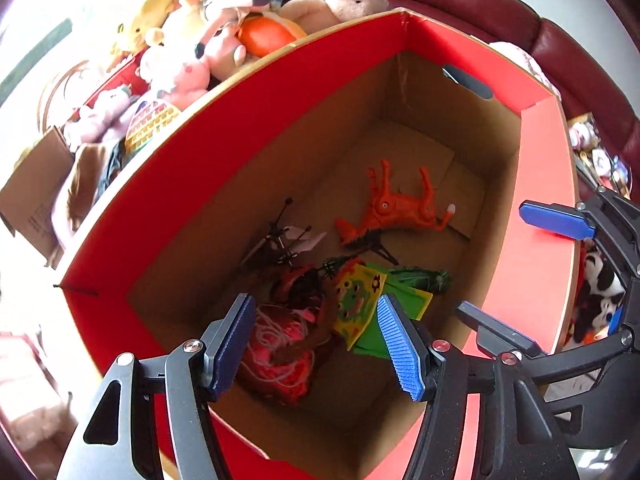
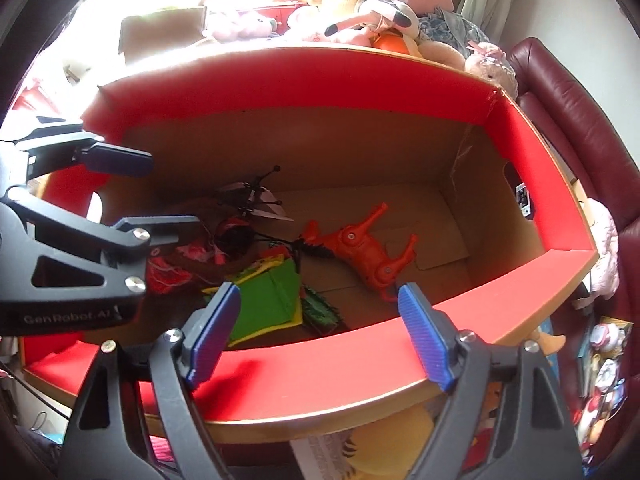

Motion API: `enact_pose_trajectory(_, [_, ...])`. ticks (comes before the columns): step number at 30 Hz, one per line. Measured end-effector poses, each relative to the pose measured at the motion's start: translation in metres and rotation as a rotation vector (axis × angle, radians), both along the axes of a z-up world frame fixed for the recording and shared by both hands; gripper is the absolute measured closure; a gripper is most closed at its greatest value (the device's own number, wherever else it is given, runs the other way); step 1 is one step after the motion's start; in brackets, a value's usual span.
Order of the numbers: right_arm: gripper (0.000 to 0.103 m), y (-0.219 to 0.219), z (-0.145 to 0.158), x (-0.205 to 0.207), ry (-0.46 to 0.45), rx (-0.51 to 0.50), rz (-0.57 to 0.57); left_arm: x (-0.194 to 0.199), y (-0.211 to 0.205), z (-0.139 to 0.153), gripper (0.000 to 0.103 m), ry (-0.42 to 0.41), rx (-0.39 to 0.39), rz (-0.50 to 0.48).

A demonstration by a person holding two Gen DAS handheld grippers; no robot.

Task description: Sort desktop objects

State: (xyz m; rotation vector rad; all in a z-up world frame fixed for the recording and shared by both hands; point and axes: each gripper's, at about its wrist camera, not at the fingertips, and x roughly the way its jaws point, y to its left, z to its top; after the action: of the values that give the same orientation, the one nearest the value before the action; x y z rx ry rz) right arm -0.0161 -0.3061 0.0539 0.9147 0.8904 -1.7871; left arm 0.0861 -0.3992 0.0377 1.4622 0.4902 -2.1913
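Orange toy horse lying on its side in red-rimmed cardboard box, legs pointing toward far wall, left gripper and right gripper hovering above, jaws apart, empty.

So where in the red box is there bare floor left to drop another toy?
Bare cardboard lies beyond the orange toy animal, toward the wall with the handle cutout, and along the far wall. It is crowded around the green sheets, toy helicopter and pink bundle.

Plush toys heaped behind box; dark red leather sofa alongside.

Red-lined box, orange toy horse
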Motion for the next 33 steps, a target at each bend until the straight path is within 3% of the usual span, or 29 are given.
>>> enact_pose_trajectory(4, [0.018, -0.002, -0.008, -0.008, 0.033, 0.022, -0.005, -0.007, 0.001, -0.014, 0.039, -0.050, 0.048, 0.019])
enact_pose_trajectory(9, [0.012, -0.008, -0.016, -0.006, 0.031, 0.038, 0.026, -0.005, 0.007, -0.015, 0.039, -0.063, 0.010, 0.022])
enact_pose_trajectory(16, [0.000, -0.017, -0.028, 0.000, 0.005, 0.061, 0.065, 0.011, 0.009, -0.018, 0.039, -0.067, 0.023, 0.039])
enact_pose_trajectory(27, [0.000, -0.023, -0.036, 0.002, -0.037, 0.109, 0.098, 0.010, 0.006, -0.029, 0.039, -0.104, 0.084, 0.055])
enact_pose_trajectory(33, [0.000, -0.022, -0.041, 0.001, -0.067, 0.145, 0.106, 0.007, 0.011, -0.032, 0.039, -0.139, 0.069, 0.052])
